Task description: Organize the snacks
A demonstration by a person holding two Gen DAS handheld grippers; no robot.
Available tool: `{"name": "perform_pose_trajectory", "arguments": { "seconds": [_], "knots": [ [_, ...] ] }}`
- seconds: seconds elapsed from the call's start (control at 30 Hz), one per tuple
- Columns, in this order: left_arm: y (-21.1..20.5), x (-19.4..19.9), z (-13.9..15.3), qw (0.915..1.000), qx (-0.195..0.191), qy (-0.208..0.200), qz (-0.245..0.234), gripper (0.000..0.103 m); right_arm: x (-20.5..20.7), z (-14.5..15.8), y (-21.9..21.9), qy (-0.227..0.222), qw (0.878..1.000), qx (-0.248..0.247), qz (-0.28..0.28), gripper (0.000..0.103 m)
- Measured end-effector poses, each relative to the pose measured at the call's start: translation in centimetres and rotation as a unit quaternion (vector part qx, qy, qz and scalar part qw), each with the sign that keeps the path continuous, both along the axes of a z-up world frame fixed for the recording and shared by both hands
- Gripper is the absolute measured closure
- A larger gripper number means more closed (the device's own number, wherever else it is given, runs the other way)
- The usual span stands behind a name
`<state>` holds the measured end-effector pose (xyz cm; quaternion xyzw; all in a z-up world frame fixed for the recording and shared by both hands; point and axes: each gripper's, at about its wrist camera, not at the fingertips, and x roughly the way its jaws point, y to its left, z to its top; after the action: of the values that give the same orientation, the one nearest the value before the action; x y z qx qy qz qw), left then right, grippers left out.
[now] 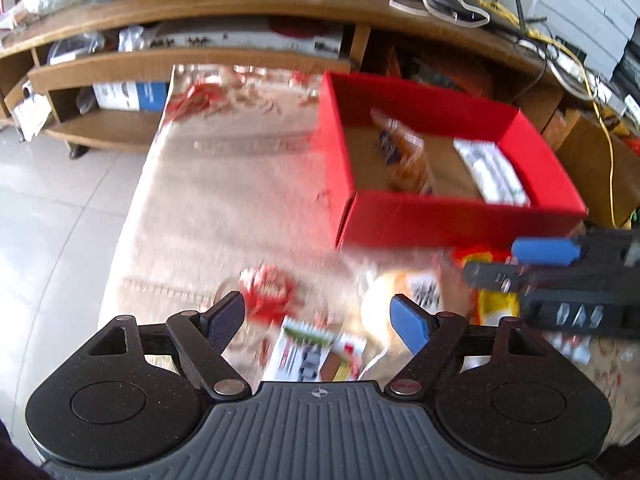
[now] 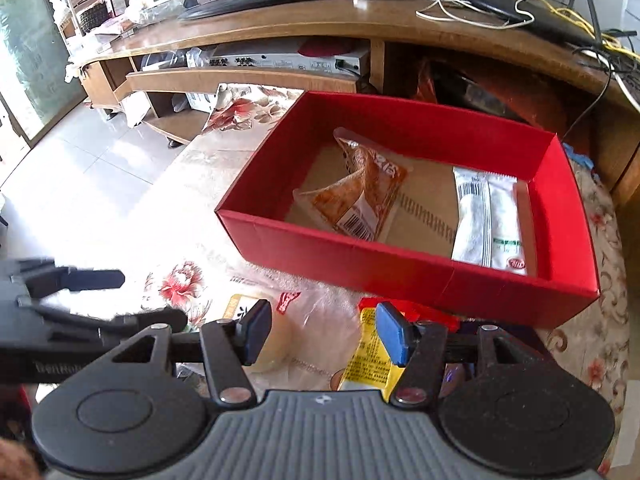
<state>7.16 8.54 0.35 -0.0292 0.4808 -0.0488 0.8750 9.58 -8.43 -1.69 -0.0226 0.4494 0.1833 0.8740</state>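
right hand-held gripper released, over yellow snack packet; red box just beyond.

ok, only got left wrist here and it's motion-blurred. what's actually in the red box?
Observer: On the right wrist view the red box holds two packets: an orange pastry packet near the middle and a white packet by the right wall.
Operator: is the right gripper holding anything?
Observer: No. The right gripper is open, with a yellow snack packet on the tablecloth below its fingers, outside the box.
Operator: anything else loose there?
Observer: A clear-wrapped pale bun with a red label lies left of the yellow packet, also outside the box.
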Motion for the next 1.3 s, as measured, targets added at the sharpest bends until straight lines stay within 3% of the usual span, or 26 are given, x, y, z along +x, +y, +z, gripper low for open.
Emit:
{"name": "perform_pose_trajectory", "arguments": {
  "seconds": [0.27,0.63,0.87,0.97,1.1,1.17,1.27,1.3],
  "knots": [
    [0.0,-1.2,-3.1,0.9981,0.023,0.044,-0.037,0.017,-0.1,-0.9,0.8,0.025,1.0,0.004,0.008,0.06],
    [-1.3,-1.1,-4.2,0.9955,0.021,0.065,-0.066,0.016,0.4,-1.8,1.7,0.051,0.998,0.018,0.02,0.057],
    [-1.1,-0.9,-3.8,0.9965,0.008,0.063,-0.055,0.03,1.2,-2.0,2.5,0.065,0.996,0.047,0.03,0.045],
    [-1.4,-0.9,-3.8,0.9963,0.009,0.064,-0.056,0.032,1.5,-3.0,3.4,0.078,0.995,0.036,0.042,0.039],
    [-2.3,-0.9,-4.0,0.9955,0.028,0.066,-0.062,0.028,1.6,-4.8,4.5,0.077,0.996,-0.001,0.044,0.039],
    [-2.6,-0.7,-4.1,0.9952,0.04,0.067,-0.059,0.018,1.7,-5.5,4.8,0.074,0.996,-0.009,0.046,0.034],
    [-3.0,-0.6,-4.5,0.9944,0.057,0.069,-0.056,0.016,1.5,-5.4,5.2,0.055,0.996,-0.026,0.059,0.043],
    [-3.2,-0.7,-4.5,0.9941,0.062,0.068,-0.057,0.017,1.4,-5.2,5.1,0.055,0.996,-0.025,0.06,0.056]
  ]
}}
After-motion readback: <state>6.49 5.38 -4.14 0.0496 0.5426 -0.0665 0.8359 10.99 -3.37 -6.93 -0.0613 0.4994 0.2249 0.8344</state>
